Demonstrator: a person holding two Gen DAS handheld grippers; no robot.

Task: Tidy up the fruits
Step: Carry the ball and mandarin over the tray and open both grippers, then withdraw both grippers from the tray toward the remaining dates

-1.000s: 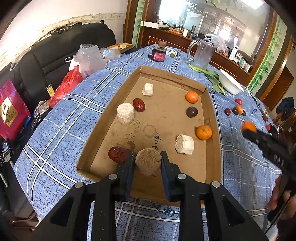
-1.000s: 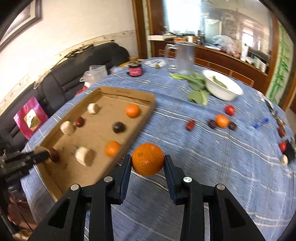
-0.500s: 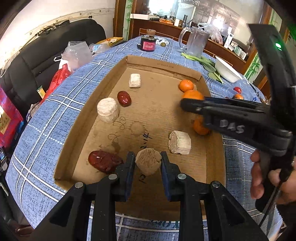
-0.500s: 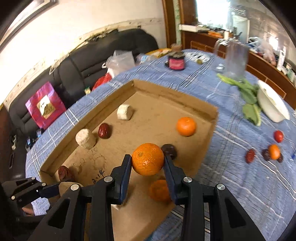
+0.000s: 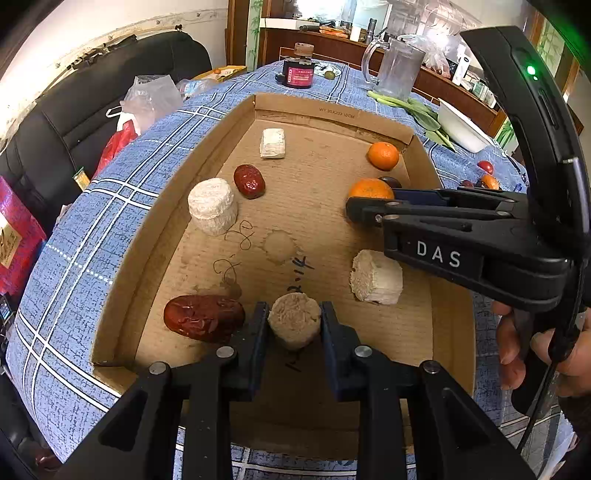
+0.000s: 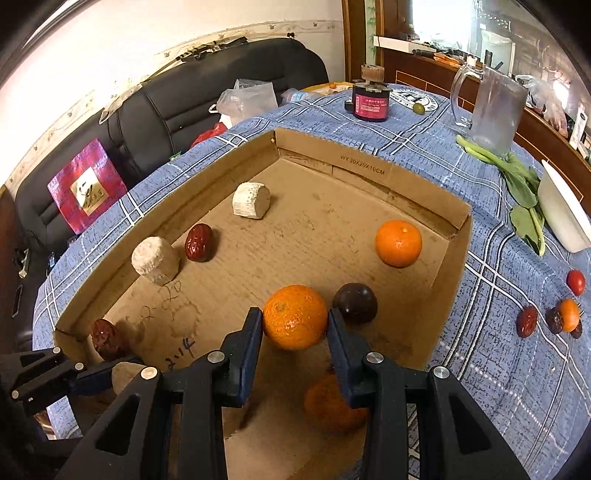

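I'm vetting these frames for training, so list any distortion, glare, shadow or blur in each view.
Left wrist view: fisheye bends the cardboard box walls, dark vignette at the corners, the cabinet window is blown out; objects are sharp. Right wrist view: same curvature, bright window, and the lower orange sits dim in shadow.

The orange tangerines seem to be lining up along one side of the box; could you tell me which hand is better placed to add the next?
Right: its gripper already holds a tangerine over the box, beside the others; the left gripper holds a beige chunk.

3 oranges [image 6: 398, 243], 4 pale chunks [image 5: 212, 211], 2 red dates [image 5: 249, 181], 1 dark fruit [image 6: 354, 302] in box [image 6: 369, 170]
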